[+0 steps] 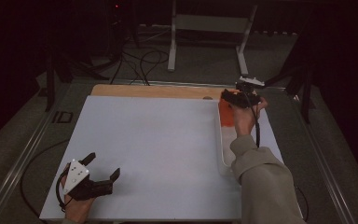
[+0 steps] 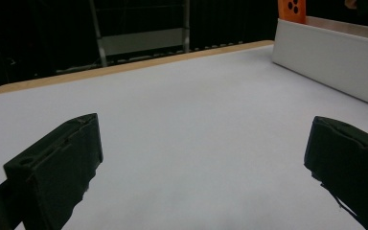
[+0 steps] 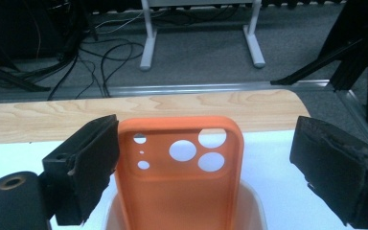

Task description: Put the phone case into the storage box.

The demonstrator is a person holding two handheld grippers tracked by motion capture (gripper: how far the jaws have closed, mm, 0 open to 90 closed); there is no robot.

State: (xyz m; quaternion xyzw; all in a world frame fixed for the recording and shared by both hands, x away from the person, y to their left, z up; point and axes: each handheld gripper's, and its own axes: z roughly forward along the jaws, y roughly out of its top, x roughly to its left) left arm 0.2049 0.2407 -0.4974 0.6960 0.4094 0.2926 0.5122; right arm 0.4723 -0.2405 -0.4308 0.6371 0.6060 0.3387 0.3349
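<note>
Tongs on the right (image 3: pixel 206 167) are standing spread wide, one jaw on each side of the orange phone case (image 3: pixel 179 177), and neither jaw is gripping it yet. In the right gripper view the left jaw is sitting just beside the case's edge, while the other jaw is hanging well apart from it. The case is standing upright at the far end of the white tray (image 1: pixel 224 154), camera cut-outs near its top, at the right side of the desk (image 1: pixel 149 140).

Judging the step as a pinch on the case, the hand is wanting to slide sideways first, so the case sits midway between the jaws; closing from this offset could push the case over against the tray wall. Pads are best landing on the long side edges, below the cut-outs, where the rim looks stiffer. A soft case will likely flex, so a slow squeeze is the safer bet.

Over at the near left, the left tongs (image 1: pixel 103 169) are also held spread, hovering low over bare white desk with nothing between them. From there the tray's white wall (image 2: pixel 326 60) is showing far off, the case (image 2: pixel 292 9) poking above it.
</note>
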